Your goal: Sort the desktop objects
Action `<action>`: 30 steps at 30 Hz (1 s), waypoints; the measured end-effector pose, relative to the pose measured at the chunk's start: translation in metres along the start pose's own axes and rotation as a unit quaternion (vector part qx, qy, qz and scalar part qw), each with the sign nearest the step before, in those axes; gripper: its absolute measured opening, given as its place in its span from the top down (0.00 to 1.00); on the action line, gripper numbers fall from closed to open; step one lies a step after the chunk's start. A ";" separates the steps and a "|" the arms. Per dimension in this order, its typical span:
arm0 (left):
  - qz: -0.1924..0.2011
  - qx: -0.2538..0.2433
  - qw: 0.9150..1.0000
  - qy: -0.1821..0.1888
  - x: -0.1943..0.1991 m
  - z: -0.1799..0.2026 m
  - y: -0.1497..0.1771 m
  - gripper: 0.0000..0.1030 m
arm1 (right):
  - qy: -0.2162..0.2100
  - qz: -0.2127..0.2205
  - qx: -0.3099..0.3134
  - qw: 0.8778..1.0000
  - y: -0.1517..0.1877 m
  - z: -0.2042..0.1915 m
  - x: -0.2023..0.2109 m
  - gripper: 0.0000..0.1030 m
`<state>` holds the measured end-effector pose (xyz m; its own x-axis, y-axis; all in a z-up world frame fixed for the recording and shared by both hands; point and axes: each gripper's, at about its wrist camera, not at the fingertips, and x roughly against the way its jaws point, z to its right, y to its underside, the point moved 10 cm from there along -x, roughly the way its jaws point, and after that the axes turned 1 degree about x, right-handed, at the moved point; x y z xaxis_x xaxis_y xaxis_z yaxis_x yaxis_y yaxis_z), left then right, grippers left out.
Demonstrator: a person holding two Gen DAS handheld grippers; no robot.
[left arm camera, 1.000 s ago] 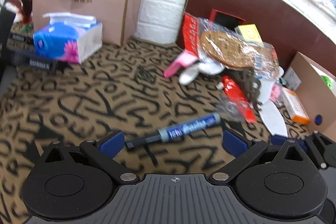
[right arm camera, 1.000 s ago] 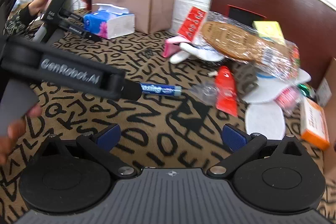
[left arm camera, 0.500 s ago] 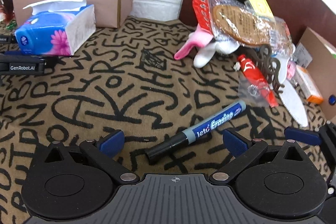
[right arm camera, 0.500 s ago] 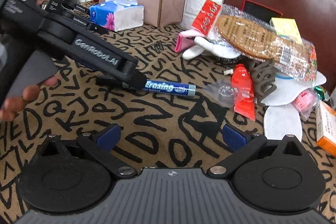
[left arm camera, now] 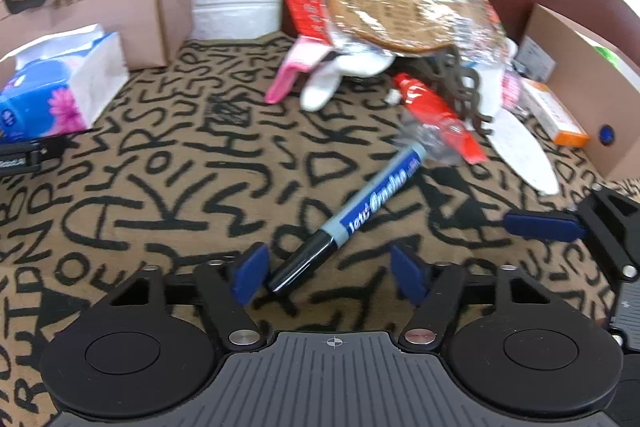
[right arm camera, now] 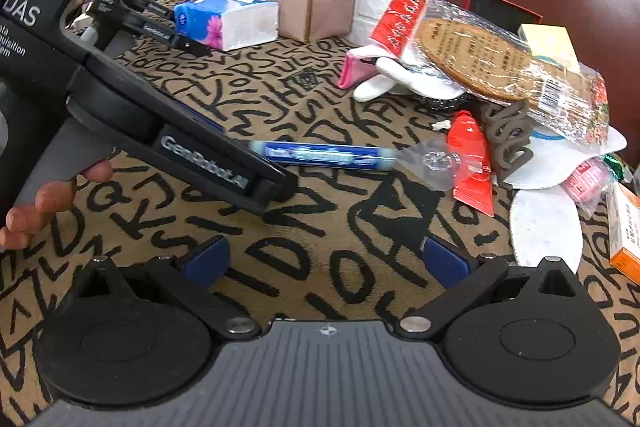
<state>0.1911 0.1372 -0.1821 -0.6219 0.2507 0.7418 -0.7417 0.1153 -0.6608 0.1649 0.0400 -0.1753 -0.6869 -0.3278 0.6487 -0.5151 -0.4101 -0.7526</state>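
1. left gripper (left arm camera: pixel 326 275) moved in; its jaws are now closing around the marker's black cap, no pad contact yet.
2. marker (left arm camera: pixel 362 209) lies on the lettered cloth (left arm camera: pixel 160 187): pickup imminent.
3. right gripper (right arm camera: pixel 326 261) open, empty, idle.

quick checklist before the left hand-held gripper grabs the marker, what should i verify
1. Marker lies flat on the patterned cloth: ok.
2. Black cap end sits between the pads of the left hand-held gripper: ok.
3. Jaws are closing, pads not yet pressing the marker: not ok, no grip yet.
4. Marker's far end touches the clear wrapper by the red tube: cannot tell.
5. Right hand-held gripper is open and clear of the marker: ok.
6. Where the marker gets sorted to: cannot tell.
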 end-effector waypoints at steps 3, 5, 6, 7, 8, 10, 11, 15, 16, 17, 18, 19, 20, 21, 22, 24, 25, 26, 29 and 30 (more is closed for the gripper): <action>-0.001 -0.010 1.000 0.005 0.000 0.009 0.002 0.33 | -0.002 0.000 0.005 1.000 0.001 -0.002 0.001 0.00; -0.003 -0.009 1.000 0.018 0.000 0.016 0.001 0.37 | -0.009 -0.003 0.005 1.000 0.002 -0.004 0.001 0.00; -0.005 -0.007 1.000 0.027 0.000 0.020 0.001 0.39 | -0.013 -0.003 0.006 1.000 0.002 -0.006 0.002 0.00; -0.007 -0.005 0.999 0.037 0.000 0.023 0.001 0.39 | -0.017 -0.003 0.008 1.000 0.003 -0.009 0.002 0.00; -0.009 -0.004 0.999 0.045 -0.001 0.027 0.001 0.39 | -0.017 -0.003 0.010 1.000 0.003 -0.011 0.003 0.00; -0.011 -0.009 0.999 0.049 -0.002 0.034 0.001 0.41 | -0.014 0.002 0.020 1.000 0.002 -0.015 0.004 0.00; -0.012 -0.013 0.999 0.049 -0.002 0.038 0.001 0.43 | -0.011 0.003 0.026 1.000 0.002 -0.015 0.003 0.00; -0.019 -0.003 0.997 0.071 -0.002 0.043 -0.001 0.49 | -0.010 0.003 0.021 1.000 -0.001 -0.017 0.001 0.00; -0.021 0.004 0.997 0.075 -0.002 0.041 -0.002 0.49 | -0.009 0.005 0.019 1.000 -0.002 -0.018 0.000 0.00; -0.022 0.013 0.997 0.079 -0.002 0.039 -0.003 0.49 | -0.008 0.007 0.018 1.000 -0.004 -0.019 0.000 0.00; -0.023 0.022 0.996 0.082 -0.002 0.037 -0.003 0.48 | -0.007 0.009 0.018 1.000 -0.005 -0.020 -0.002 0.00; -0.024 0.027 0.996 0.083 -0.002 0.035 -0.003 0.48 | -0.005 0.011 0.018 1.000 -0.006 -0.022 -0.003 0.00; -0.024 0.028 0.996 0.083 -0.002 0.034 -0.004 0.48 | -0.002 0.012 0.019 1.000 -0.007 -0.023 -0.005 0.00; -0.023 0.028 0.996 0.082 -0.002 0.034 -0.004 0.48 | 0.001 0.014 0.019 1.000 -0.008 -0.023 -0.007 0.00; -0.023 0.027 0.996 0.081 -0.002 0.033 -0.004 0.48 | 0.004 0.017 0.018 1.000 -0.010 -0.024 -0.009 0.00; -0.023 0.025 0.996 0.082 -0.002 0.034 -0.004 0.48 | 0.009 0.019 0.013 1.000 -0.011 -0.024 -0.012 0.01; -0.023 0.023 0.996 0.081 -0.002 0.034 -0.004 0.48 | 0.011 0.019 0.010 1.000 -0.011 -0.023 -0.013 0.01; -0.023 0.022 0.996 0.081 -0.002 0.034 -0.004 0.48 | 0.013 0.019 0.006 1.000 -0.012 -0.021 -0.013 0.04; -0.023 0.022 0.996 0.082 -0.002 0.034 -0.004 0.48 | 0.018 0.019 -0.010 1.000 -0.011 -0.016 -0.012 0.12; -0.023 0.021 0.996 0.082 -0.002 0.034 -0.004 0.48 | 0.020 0.019 -0.017 0.999 -0.011 -0.014 -0.012 0.14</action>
<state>0.1873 0.1036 -0.1770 -0.5400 0.4003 0.7404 -0.7805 0.0909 -0.6185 0.1711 0.0601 -0.1763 -0.7258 -0.3084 0.6149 -0.5043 -0.3694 -0.7805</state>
